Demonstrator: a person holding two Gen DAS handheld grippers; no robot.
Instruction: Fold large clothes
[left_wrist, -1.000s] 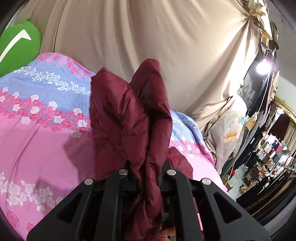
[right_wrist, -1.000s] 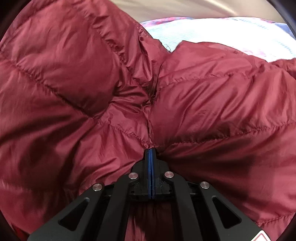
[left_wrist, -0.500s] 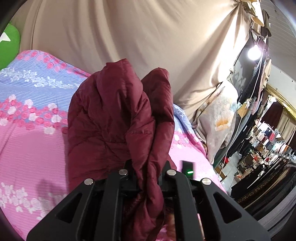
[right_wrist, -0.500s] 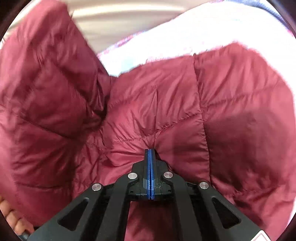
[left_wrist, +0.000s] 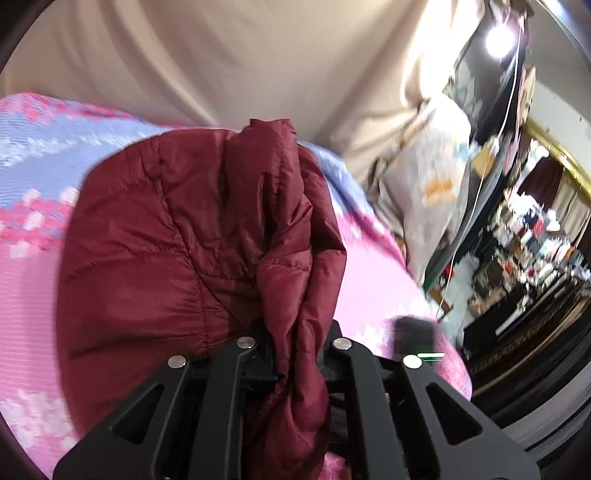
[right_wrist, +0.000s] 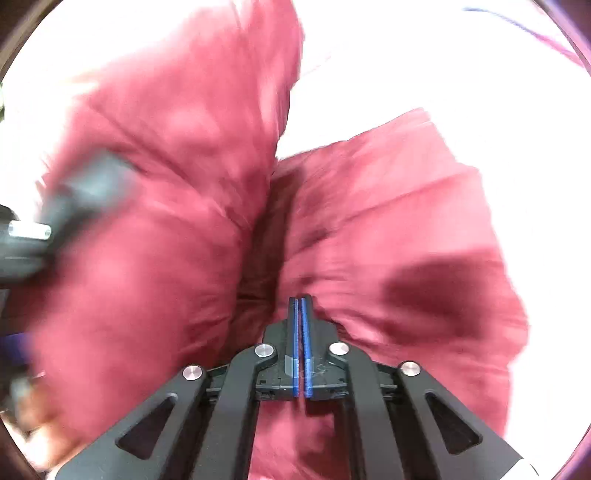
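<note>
A dark red quilted puffer jacket (left_wrist: 177, 240) hangs bunched over a bed with a pink and blue floral sheet (left_wrist: 29, 266). My left gripper (left_wrist: 295, 354) is shut on a thick fold of the jacket that runs down between its fingers. In the right wrist view the jacket (right_wrist: 155, 266) fills the frame, blurred. My right gripper (right_wrist: 300, 306) is shut, its blue pads pressed together on a pinch of jacket fabric. The other gripper shows as a blurred dark shape (right_wrist: 74, 199) at the left edge.
A beige curtain (left_wrist: 221, 59) hangs behind the bed. To the right are a pale floral cloth (left_wrist: 432, 192), a bright lamp (left_wrist: 498, 37) and cluttered shop shelves (left_wrist: 524, 251). A dark device with a green light (left_wrist: 417, 339) lies by the bed's right edge.
Both grippers have moved quickly while holding the jacket. In the left view the jacket has swung left and spread wider; the view has turned right. The right view has become blurred and overexposed.
</note>
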